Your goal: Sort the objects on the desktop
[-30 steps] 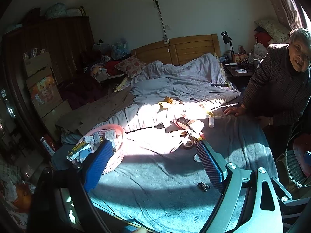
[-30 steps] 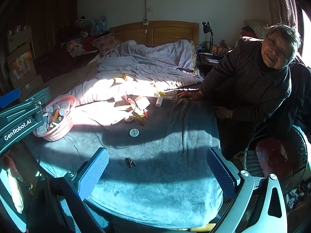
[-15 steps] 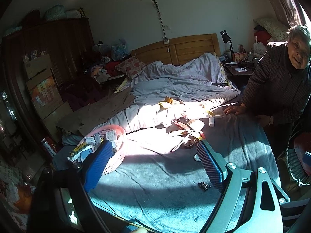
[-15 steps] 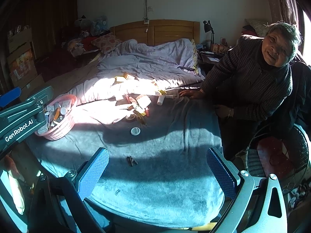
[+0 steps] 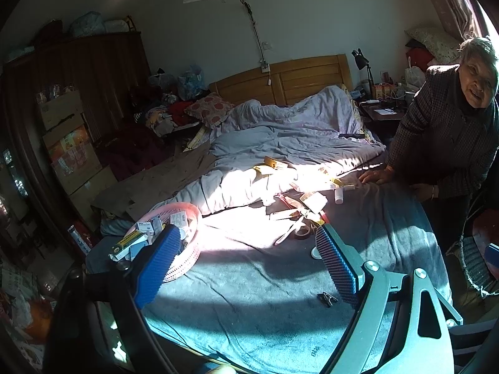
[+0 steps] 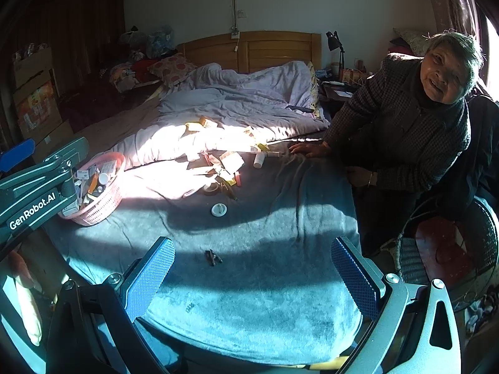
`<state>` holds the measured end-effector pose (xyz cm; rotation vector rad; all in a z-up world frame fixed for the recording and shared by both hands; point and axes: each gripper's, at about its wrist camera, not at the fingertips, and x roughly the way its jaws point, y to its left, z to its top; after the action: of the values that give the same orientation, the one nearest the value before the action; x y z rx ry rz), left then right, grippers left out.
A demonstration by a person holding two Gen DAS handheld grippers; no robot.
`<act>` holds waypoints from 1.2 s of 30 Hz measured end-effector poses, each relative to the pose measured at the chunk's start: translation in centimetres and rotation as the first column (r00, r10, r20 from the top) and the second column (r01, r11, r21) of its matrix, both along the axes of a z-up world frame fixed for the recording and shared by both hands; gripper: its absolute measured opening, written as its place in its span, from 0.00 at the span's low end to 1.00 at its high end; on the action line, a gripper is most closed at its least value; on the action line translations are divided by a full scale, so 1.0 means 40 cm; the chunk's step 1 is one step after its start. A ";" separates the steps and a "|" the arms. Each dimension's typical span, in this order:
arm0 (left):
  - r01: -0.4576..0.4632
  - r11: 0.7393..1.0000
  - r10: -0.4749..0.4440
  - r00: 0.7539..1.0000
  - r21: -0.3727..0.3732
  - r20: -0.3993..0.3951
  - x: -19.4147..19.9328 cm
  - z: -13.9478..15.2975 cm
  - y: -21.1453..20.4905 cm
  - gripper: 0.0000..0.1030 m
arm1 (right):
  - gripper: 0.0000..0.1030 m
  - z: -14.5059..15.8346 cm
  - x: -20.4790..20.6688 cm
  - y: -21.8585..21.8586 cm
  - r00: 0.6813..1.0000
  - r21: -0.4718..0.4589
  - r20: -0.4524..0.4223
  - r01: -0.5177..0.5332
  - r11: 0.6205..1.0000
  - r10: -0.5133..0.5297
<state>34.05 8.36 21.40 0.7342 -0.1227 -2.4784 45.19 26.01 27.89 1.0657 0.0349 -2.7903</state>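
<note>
A pile of small boxes, tubes and a tape roll (image 5: 302,208) lies in the sunlit middle of a blue blanket (image 5: 249,296); it also shows in the right wrist view (image 6: 223,168). A white round lid (image 6: 219,209) and a small dark clip (image 6: 212,257) lie nearer. A pink basket (image 5: 184,255) holding several boxes stands at the left, also in the right wrist view (image 6: 103,205). My left gripper (image 5: 246,265) is open and empty above the blanket. My right gripper (image 6: 249,277) is open and empty near the front edge, the clip just ahead.
An elderly person (image 6: 414,124) leans on the bed's right side, hand on the blanket. A crumpled lilac quilt (image 5: 290,143) covers the far half. A wardrobe and stacked cartons (image 5: 71,149) stand at the left. A wicker chair (image 6: 449,249) is at the right.
Both views have shifted slightly; the person has leaned a little lower. Both grippers remain open and nothing on the bed has moved.
</note>
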 end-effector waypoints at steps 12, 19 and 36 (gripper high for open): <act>-0.002 1.000 0.002 1.000 -0.003 0.004 -0.003 -0.005 0.001 0.86 | 1.00 -0.004 0.002 -0.007 1.000 -0.013 0.012 0.000 1.000 0.000; -0.001 1.000 0.002 1.000 -0.009 0.012 -0.006 -0.014 0.007 0.86 | 1.00 -0.005 0.001 -0.011 1.000 -0.010 0.016 0.001 1.000 -0.001; -0.015 0.998 0.016 1.000 -0.055 0.012 -0.008 -0.009 0.021 0.86 | 1.00 -0.009 -0.002 -0.007 1.000 -0.021 0.030 0.000 1.000 0.001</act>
<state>33.73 9.20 21.05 0.7245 -0.1876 -2.4460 45.10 25.73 27.53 1.1020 0.0029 -2.7679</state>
